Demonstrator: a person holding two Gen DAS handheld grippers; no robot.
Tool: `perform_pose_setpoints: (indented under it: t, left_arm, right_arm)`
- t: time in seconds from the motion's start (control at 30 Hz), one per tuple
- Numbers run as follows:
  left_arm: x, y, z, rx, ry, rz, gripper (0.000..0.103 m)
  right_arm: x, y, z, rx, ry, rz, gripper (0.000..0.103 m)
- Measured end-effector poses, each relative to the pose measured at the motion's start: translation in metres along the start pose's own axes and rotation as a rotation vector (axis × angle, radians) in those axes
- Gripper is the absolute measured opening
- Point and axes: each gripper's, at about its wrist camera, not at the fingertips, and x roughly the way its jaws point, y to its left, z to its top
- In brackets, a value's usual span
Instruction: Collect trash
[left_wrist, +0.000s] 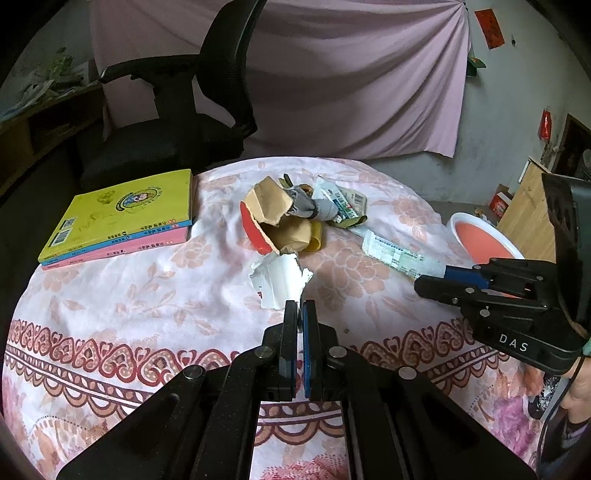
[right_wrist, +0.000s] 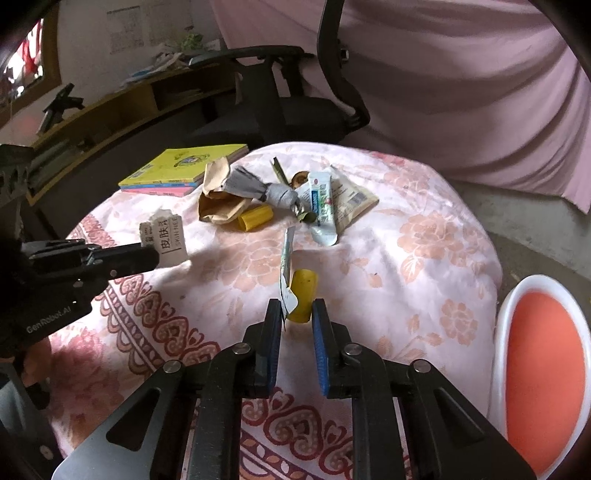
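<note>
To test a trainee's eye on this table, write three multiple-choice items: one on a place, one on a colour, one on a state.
1. Where does the stack of books lie?
A. at the edge of the table, by the black chair
B. on the chair's seat
C. on the floor

2. What colour is the stool seat?
A. green
B. black
C. orange

3. How are the left tongs?
A. wide open, holding nothing
B. shut on a torn white card
C. shut on a pen

Key: 1 A, the books rest on the table next to the chair; 2 C, orange inside a white rim; 3 B, the pads meet on the card's edge.
</note>
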Motion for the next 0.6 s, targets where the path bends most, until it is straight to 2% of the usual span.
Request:
perform_pose_setpoints:
  t: [0.37,0.6]
  left_arm:
    - [0.0044,-0.0028,-0.0026,-0.002,0.023,-0.011,0.001]
    - [0.0034,-0.0047,-0.0037,-0.002,0.019,-0.012,0.001]
  right_arm:
    - [0.0067,-0.0019,-0.0033,0.002,0.057,0.010,0.018]
    - [0.0023,-0.0087,-0.0067,0.015,0.060,0.031,0.017]
